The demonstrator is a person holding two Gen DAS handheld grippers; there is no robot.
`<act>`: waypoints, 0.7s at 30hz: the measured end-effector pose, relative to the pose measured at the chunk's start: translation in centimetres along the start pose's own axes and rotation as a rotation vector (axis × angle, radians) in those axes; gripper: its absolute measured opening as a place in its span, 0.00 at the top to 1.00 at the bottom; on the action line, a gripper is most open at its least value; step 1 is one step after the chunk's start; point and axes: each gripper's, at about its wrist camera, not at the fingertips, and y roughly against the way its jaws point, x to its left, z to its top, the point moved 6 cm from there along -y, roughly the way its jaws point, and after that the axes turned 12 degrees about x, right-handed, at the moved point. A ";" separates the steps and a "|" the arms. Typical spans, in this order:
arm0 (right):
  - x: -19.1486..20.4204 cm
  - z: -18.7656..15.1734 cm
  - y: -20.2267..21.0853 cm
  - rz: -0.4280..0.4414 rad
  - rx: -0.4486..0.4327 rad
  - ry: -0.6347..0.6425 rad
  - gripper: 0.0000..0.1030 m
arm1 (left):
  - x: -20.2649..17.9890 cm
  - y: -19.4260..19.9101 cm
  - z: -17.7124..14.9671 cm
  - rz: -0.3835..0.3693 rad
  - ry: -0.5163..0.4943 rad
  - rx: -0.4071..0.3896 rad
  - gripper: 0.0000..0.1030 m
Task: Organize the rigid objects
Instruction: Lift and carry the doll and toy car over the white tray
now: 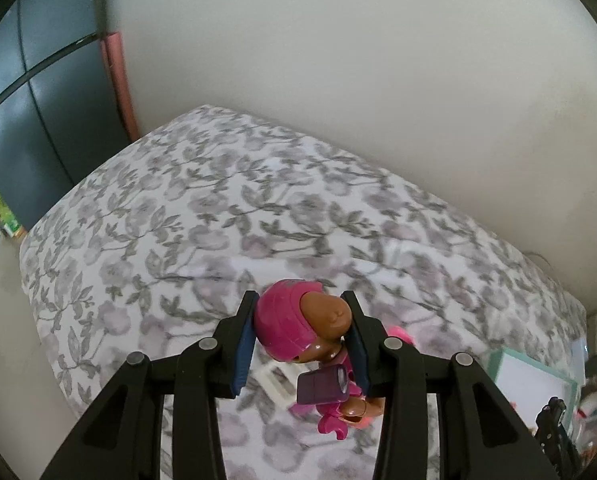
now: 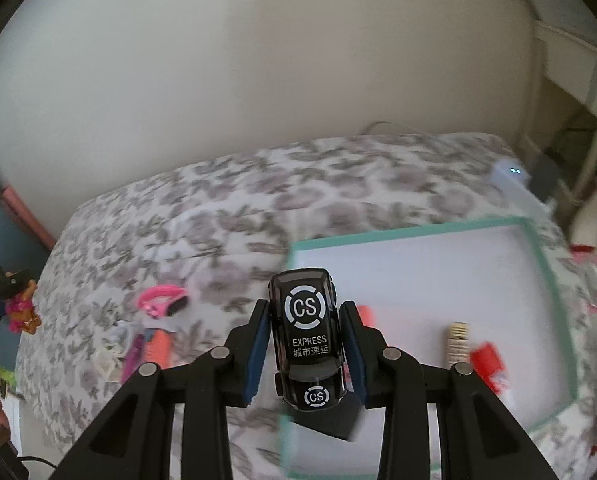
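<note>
My left gripper [image 1: 301, 334] is shut on a pink toy figure [image 1: 298, 328] with a brown face, held above the floral bed cover [image 1: 178, 220]. My right gripper [image 2: 306, 340] is shut on a black toy car [image 2: 307, 336] marked "CS EXPRESS", held above the near left corner of a white tray with a teal rim [image 2: 418, 230]. The tray holds an orange piece [image 2: 366, 314], a small striped block [image 2: 458, 340] and a red item [image 2: 488, 362]. The same tray shows in the left wrist view [image 1: 566, 384] at the lower right.
On the bed left of the tray lie a pink watch [image 2: 164, 300], an orange stick [image 2: 158, 346] and a white clip [image 2: 110, 350]. A wall stands behind the bed. A dark cabinet [image 1: 26, 120] is at the left. A white device [image 2: 510, 174] sits at the bed's far right corner.
</note>
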 end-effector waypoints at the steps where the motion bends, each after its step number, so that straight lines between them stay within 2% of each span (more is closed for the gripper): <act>1: -0.8 0.0 0.3 -0.015 -0.003 -0.011 0.64 | -0.6 0.3 -0.3 -0.001 -0.013 -0.002 0.59; 11: -7.8 -0.3 1.8 -0.086 0.023 -0.128 0.64 | -8.9 2.1 -4.7 -0.050 -0.201 0.004 0.59; 21: -13.8 -2.2 -1.0 -0.204 0.130 -0.174 0.64 | -17.1 1.1 -10.1 -0.202 -0.363 0.140 0.59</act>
